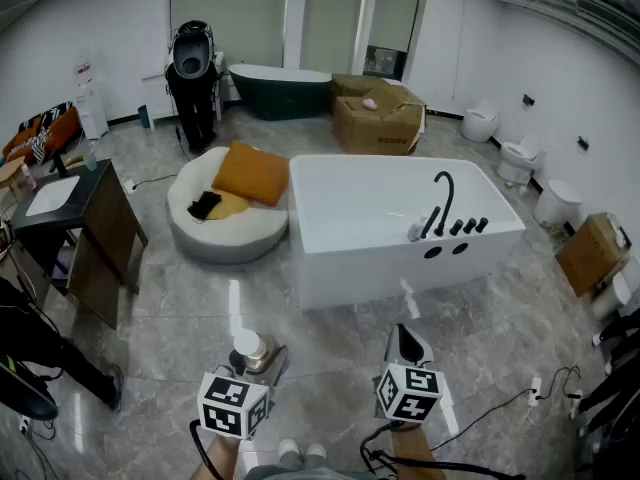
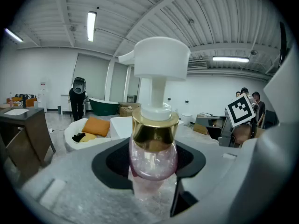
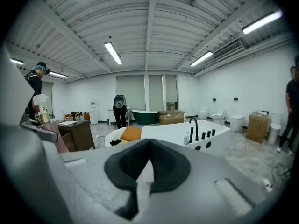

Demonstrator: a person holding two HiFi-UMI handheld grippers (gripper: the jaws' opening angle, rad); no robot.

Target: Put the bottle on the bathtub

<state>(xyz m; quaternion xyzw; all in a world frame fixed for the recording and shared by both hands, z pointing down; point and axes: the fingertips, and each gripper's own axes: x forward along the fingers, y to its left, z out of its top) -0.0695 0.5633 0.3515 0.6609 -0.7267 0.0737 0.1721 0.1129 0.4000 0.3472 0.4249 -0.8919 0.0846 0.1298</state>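
A pink pump bottle (image 1: 248,350) with a gold collar and a white pump head stands upright between the jaws of my left gripper (image 1: 262,364), low in the head view. In the left gripper view the bottle (image 2: 153,155) fills the middle, and the left gripper (image 2: 153,169) is shut on its body. The white bathtub (image 1: 380,268) stands ahead across the grey floor, with a black faucet (image 1: 441,203) on its right rim. My right gripper (image 1: 405,342) hovers beside the left one. Its jaws meet at the tip with nothing between them, and the right gripper (image 3: 149,146) points toward the bathtub (image 3: 175,132).
A round white cushion bed with an orange pillow (image 1: 250,174) lies left of the tub. A dark wooden cabinet (image 1: 95,230) stands at the far left, with a person's legs beside it. Cardboard boxes (image 1: 378,118), a dark green tub (image 1: 282,88) and toilets line the back and right. Cables (image 1: 545,393) trail at right.
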